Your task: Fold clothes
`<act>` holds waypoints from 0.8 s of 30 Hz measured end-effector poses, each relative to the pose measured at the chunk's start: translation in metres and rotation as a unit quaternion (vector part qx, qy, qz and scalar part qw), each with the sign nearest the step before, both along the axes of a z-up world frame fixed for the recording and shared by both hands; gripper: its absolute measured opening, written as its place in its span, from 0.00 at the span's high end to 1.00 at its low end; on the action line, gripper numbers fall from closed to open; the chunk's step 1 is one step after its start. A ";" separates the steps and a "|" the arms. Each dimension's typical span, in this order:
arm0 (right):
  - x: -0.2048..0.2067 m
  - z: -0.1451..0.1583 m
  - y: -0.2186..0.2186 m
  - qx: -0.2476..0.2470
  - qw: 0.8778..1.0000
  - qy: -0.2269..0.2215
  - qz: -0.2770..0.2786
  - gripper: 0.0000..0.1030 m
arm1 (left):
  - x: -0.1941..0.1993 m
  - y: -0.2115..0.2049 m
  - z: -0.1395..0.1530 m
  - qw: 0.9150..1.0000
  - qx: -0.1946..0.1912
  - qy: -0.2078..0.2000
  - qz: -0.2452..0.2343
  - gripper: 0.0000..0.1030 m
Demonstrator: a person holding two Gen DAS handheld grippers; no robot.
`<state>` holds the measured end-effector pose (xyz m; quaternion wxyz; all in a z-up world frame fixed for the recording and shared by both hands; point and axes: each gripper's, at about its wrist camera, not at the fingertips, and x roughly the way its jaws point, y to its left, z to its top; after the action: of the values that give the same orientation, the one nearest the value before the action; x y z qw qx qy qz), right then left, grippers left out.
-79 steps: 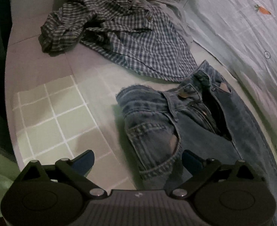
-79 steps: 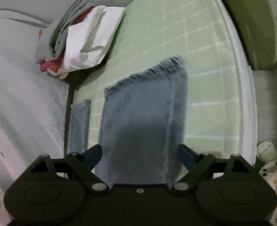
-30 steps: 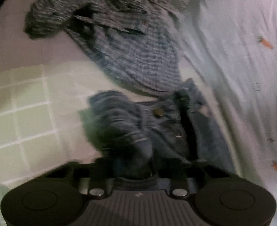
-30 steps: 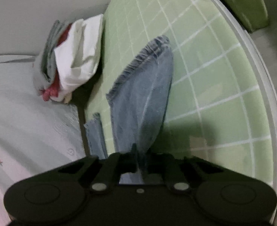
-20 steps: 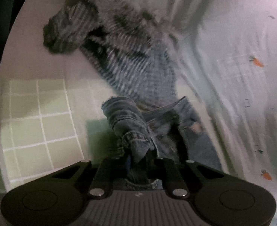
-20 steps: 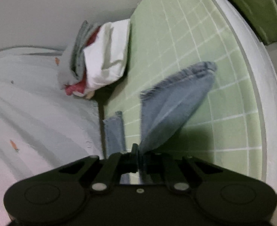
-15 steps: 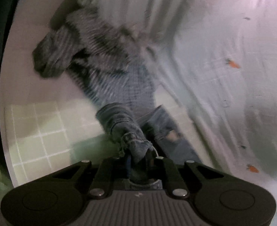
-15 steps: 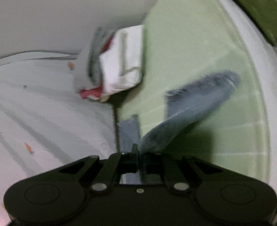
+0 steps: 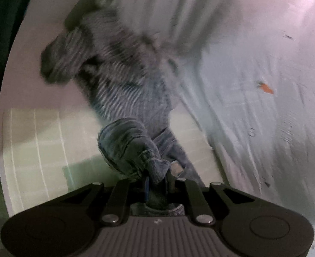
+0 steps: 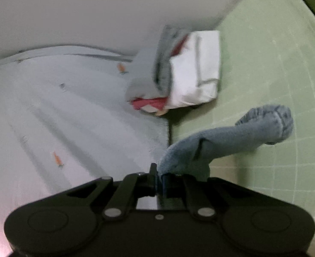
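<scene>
My left gripper (image 9: 157, 182) is shut on the waistband of the blue jeans (image 9: 129, 147), which bunch up and hang from the jaws above the green checked sheet (image 9: 35, 147). My right gripper (image 10: 159, 181) is shut on a leg of the same jeans (image 10: 232, 137); the leg trails off to the right with its frayed hem lifted over the green checked sheet (image 10: 275, 75). A crumpled plaid shirt (image 9: 119, 77) lies beyond the jeans in the left wrist view.
A pale quilt with small carrot prints (image 9: 253, 85) covers the right side; it also shows in the right wrist view (image 10: 61, 128). A stack of folded clothes, white, grey and red (image 10: 179, 70), sits by the wall. The bed edge runs along the left (image 9: 5, 107).
Both grippers closed on the jeans and lifted them off the bed. The waistband and the leg now hang from the jaws, and both views have swung upward and toward the quilt.
</scene>
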<state>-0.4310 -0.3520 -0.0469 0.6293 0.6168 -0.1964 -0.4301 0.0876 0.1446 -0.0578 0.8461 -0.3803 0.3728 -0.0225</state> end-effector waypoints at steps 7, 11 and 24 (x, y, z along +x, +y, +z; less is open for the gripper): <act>0.062 0.002 -0.072 0.029 0.997 0.063 0.021 0.95 | 0.047 -0.052 -0.008 1.000 0.021 -0.009 0.010 0.87; 0.152 0.003 -0.171 0.043 0.993 0.077 0.074 0.94 | 0.122 -0.115 -0.010 0.998 0.032 -0.036 -0.050 0.86; 0.288 -0.034 -0.217 0.001 0.914 0.348 0.209 0.20 | 0.170 -0.227 -0.017 0.947 0.226 -0.043 -0.223 0.16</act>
<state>-0.1428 -0.5686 -0.0804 0.7328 0.4553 0.1695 -0.4763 0.2577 -0.0824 -0.0749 0.8984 -0.0854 0.4068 -0.1420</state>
